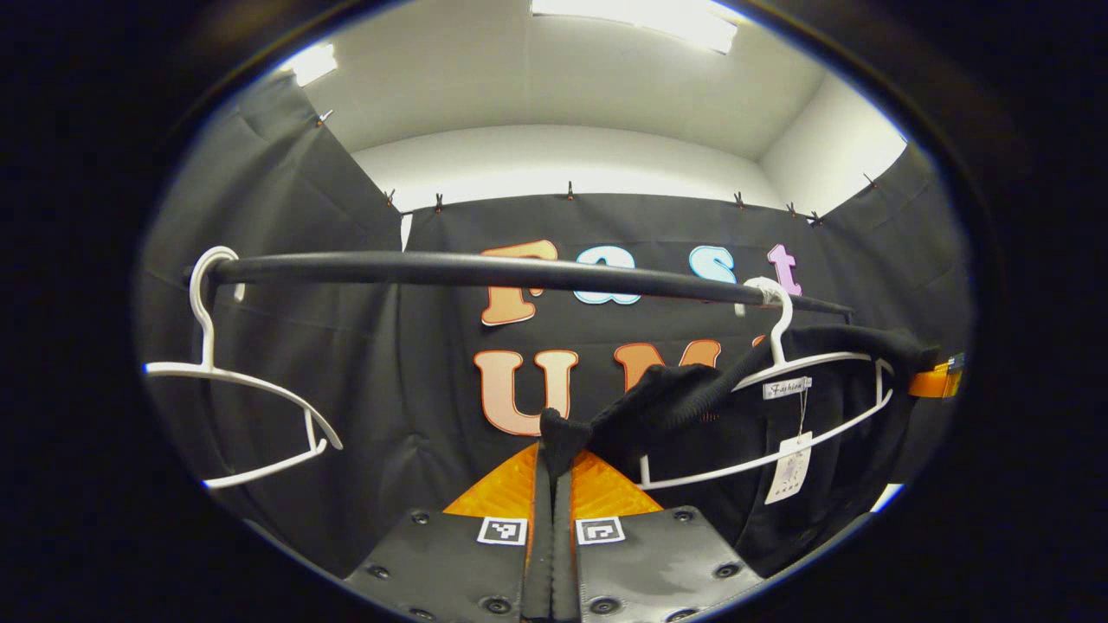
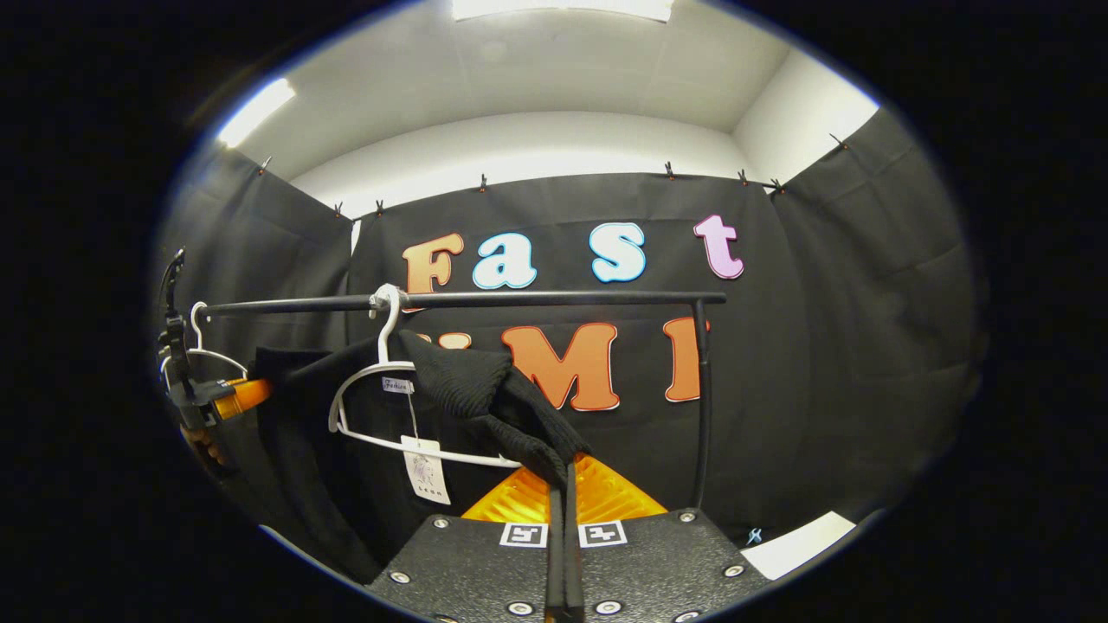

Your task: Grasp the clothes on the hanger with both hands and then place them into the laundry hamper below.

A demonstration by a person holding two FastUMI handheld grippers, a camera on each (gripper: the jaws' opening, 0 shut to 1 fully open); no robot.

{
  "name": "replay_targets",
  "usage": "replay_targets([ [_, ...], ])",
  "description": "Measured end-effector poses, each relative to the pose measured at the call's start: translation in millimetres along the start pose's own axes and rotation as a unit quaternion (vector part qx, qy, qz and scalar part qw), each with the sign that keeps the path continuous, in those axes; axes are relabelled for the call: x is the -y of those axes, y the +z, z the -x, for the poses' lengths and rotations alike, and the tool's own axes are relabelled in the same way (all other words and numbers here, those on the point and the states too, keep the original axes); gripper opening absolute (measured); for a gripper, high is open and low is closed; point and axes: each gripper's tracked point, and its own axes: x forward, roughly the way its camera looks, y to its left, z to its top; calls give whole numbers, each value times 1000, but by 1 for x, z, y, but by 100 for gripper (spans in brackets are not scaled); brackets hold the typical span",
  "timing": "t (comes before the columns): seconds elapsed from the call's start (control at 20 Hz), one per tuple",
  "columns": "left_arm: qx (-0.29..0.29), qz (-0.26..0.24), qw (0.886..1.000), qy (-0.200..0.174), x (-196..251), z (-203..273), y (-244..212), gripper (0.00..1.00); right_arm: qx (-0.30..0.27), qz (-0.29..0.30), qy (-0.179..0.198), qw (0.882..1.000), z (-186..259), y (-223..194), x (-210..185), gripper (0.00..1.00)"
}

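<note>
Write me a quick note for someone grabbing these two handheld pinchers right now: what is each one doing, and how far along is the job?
Left gripper: shut on one shoulder of the black knitted garment.
Right gripper: shut on the other shoulder.
The garment hangs partly pulled off its white plastic hanger, which hooks on the black metal rail. A second, bare white hanger hangs at the rail's other end.
Done: both grasps. Left: slide the garment free and lower it into the laundry hamper below.
</note>
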Motion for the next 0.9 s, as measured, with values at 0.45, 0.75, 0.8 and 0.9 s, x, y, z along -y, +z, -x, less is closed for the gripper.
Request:
replay_targets([
  [0.45,-3,-27,999,24,-14,-24,5,7,16,8,-16,1000,-11,37,29,0],
  [0.75,-24,-11,1000,12,-13,-43,-9,9,-4,-15,-8,1000,-35,20,49,0],
  [0.8,-27,-12,1000,8,-12,-43,-11,5,-8,-17,-6,1000,-38,17,55,0],
  [0.9,-29,-15,999,6,-12,-45,-13,7,-16,-28,-2,999,-45,8,60,0],
])
